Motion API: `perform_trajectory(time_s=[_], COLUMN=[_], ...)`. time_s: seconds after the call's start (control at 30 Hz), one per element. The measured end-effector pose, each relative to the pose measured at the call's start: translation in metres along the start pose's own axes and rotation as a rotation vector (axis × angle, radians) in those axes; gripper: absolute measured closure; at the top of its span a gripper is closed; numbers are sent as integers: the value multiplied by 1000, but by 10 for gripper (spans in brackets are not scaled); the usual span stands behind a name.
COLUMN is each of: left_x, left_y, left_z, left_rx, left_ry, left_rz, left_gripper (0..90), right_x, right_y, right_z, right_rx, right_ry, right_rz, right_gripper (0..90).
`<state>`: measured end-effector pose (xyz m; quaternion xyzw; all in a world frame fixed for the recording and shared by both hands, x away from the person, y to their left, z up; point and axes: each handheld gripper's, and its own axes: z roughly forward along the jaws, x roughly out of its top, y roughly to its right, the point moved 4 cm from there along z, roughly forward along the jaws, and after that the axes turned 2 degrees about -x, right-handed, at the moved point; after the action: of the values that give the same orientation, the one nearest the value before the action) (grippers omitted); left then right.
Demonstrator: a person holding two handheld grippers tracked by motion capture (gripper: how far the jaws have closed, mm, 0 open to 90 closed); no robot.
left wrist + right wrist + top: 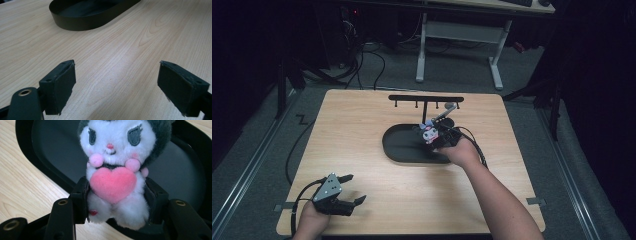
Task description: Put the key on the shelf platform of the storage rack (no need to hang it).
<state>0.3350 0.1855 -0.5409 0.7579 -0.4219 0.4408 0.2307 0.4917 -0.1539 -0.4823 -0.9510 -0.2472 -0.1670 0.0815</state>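
Down at the near left corner of the table, the left gripper rests low over the bare wood, its two black jaws spread wide with nothing between them; the person's left hand holds it from behind, and a grey three-cornered plate sits on top. In the left gripper view the pale wood grain runs between the open jaws toward the black oval tray.

Further right, at mid-table, that tray lies flat, and behind it stands a black T-shaped hook rack with small pegs under its bar. At the tray's right end the right gripper has its jaws closed on a small plush toy: white face, dark hood, pink heart held to its chest. The toy is upright over the tray's edge, squeezed at the body from both sides.

I can read no writing or brand anywhere.

The wooden tabletop stands on grey carpet, with cables trailing behind and a white-legged desk beyond in a dark room.
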Motion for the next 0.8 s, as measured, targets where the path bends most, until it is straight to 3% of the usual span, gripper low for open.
perform_trajectory(time_s=[0.17,0.3,0.57,0.8], left_x=[0,-1,-2,-2], left_y=[0,1,1,2], left_z=[0,1,1,1], left_rx=[-7,-12,-13,-16], left_ry=[-4,-9,-14,-14], left_rz=[4,3,1,4], left_gripper=[157,157,158,158], right_x=[5,6,-5,-12], right_y=[-2,-1,3,6], right_z=[9,13,23,24], right_rx=[-10,-14,-15,-18], right_ry=[1,-17,-74,-86], right_rz=[-17,0,-6,0], right_gripper=[476,476,473,471])
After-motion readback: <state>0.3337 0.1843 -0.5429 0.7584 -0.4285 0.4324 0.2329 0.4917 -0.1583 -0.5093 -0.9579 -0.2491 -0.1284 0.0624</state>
